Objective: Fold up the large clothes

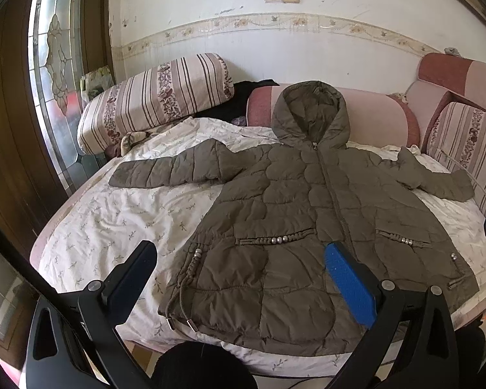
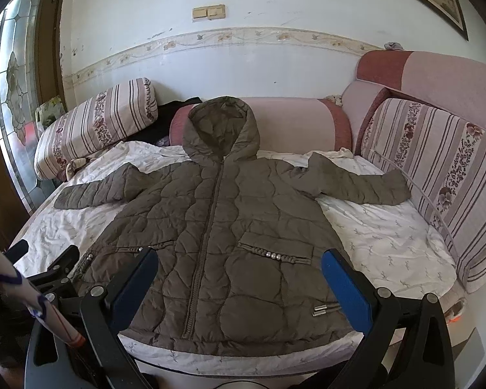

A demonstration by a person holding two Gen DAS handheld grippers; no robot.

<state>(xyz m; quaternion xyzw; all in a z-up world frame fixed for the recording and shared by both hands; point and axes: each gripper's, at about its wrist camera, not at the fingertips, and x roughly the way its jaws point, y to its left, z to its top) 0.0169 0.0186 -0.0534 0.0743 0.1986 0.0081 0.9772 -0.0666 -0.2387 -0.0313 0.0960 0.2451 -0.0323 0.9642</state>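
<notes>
Jacket [image 1: 307, 214] lies flat, zipped, front up on bed [image 1: 113, 214], sleeves spread. My left gripper [image 1: 239, 275] and right gripper [image 2: 239, 278] hover over the hem, fingers apart, empty. Plan: pinch each sleeve cuff, fold inward squarely.
</notes>
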